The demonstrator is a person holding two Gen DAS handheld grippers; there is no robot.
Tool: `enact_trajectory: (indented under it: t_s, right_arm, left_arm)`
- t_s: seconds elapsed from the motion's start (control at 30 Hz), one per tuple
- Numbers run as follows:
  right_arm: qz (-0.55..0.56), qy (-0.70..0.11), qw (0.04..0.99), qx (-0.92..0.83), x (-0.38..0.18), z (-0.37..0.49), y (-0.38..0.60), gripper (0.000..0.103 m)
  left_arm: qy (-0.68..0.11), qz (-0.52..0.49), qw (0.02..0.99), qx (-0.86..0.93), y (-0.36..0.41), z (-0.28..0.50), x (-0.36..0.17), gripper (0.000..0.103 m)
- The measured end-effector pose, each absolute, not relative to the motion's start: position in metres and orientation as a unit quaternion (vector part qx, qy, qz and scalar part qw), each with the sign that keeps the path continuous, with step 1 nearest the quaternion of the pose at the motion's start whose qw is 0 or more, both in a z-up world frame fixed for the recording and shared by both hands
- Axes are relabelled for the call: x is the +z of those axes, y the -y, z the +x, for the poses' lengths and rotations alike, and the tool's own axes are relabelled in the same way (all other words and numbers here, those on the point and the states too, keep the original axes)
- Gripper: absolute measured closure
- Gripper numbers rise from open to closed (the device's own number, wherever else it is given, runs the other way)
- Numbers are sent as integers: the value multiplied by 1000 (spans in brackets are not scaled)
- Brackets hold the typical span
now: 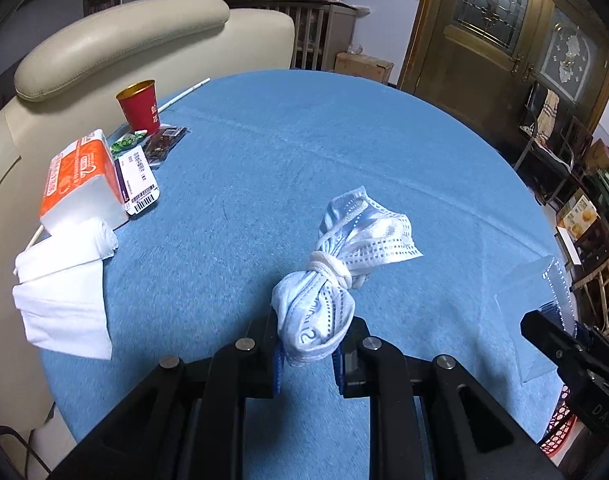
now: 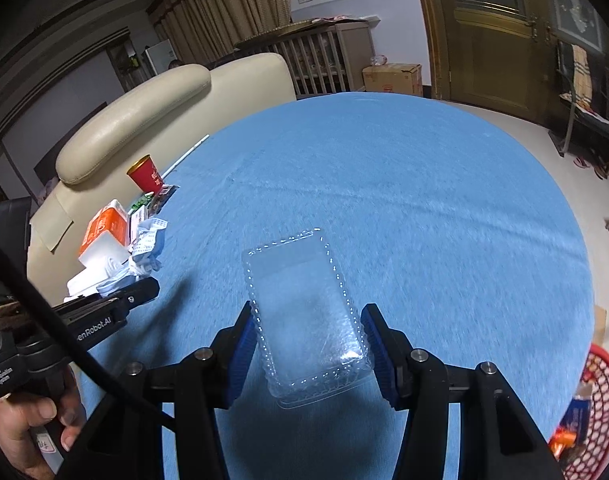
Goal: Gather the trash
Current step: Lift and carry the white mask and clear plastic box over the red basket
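My left gripper point(image 1: 306, 346) is shut on a knotted blue face mask point(image 1: 336, 276) and holds it over the blue tablecloth point(image 1: 304, 152). The mask also shows in the right wrist view point(image 2: 146, 244). My right gripper point(image 2: 308, 332) has its jaws around a clear plastic clamshell tray point(image 2: 304, 308) and seems to hold it by its sides. The tray also shows in the left wrist view point(image 1: 536, 304), at the right edge.
At the table's left are a red paper cup point(image 1: 138, 106), an orange tissue pack point(image 1: 80, 178) with loose white tissues point(image 1: 62, 296), and flat wrappers point(image 1: 138, 174). A red mesh basket point(image 2: 592, 416) with trash stands below the table's right edge. A cream sofa point(image 1: 116, 44) lies behind.
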State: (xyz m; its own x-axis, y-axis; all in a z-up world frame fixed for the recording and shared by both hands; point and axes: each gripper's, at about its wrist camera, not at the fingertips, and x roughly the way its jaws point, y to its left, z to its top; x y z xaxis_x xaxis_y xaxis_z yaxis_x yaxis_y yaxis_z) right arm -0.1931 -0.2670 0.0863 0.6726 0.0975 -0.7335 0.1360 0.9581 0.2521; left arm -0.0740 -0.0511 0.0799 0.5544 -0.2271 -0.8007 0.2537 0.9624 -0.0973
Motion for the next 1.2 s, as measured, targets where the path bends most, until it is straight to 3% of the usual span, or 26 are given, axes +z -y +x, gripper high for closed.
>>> enact_trajectory:
  t_s: [1.2]
  right_arm:
    - [210,-367,904,-70,88,-302,324,48]
  left_arm:
    - [-421,91,880,-199,128,-144,95,83]
